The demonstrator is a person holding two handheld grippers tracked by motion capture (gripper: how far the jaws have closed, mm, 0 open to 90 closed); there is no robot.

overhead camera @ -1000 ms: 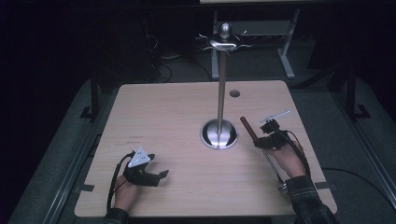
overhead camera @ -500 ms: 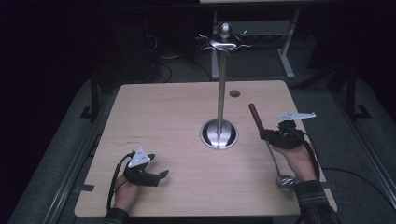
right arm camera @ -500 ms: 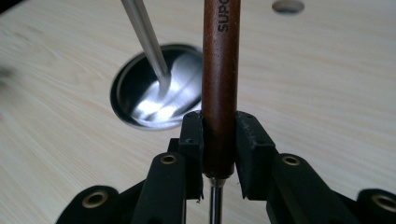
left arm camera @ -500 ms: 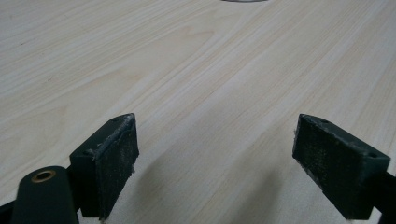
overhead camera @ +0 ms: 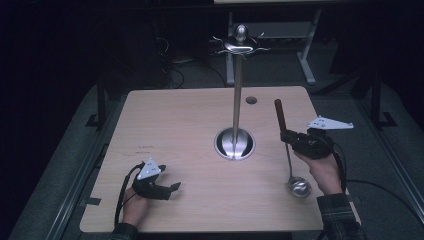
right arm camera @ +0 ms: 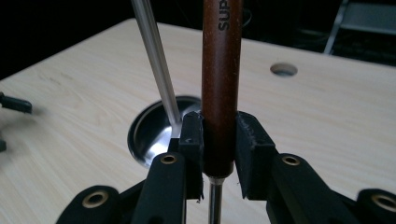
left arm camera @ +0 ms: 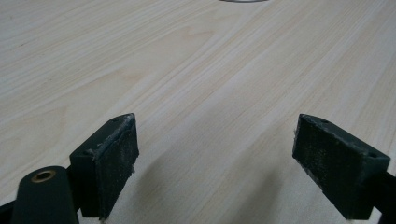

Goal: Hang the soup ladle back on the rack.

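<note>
While clamped on ladle (overhead camera: 288, 150) handle, right gripper (overhead camera: 290, 137) now lifted upright at bench (overhead camera: 165, 120) right edge | bowl hanging low | next: hook onto stand (overhead camera: 238, 90) | left gripper (overhead camera: 172, 188) idle, jaws apart

Each black tool, the left tool (overhead camera: 172, 187) and the right tool (overhead camera: 286, 136), is topped by a grey three-cornered plate, fitted with brass-ringed holes and rough dark pads (left arm camera: 116, 161), trailed by a black cable, and plaid sleeves (overhead camera: 340, 217) are worn.
</note>
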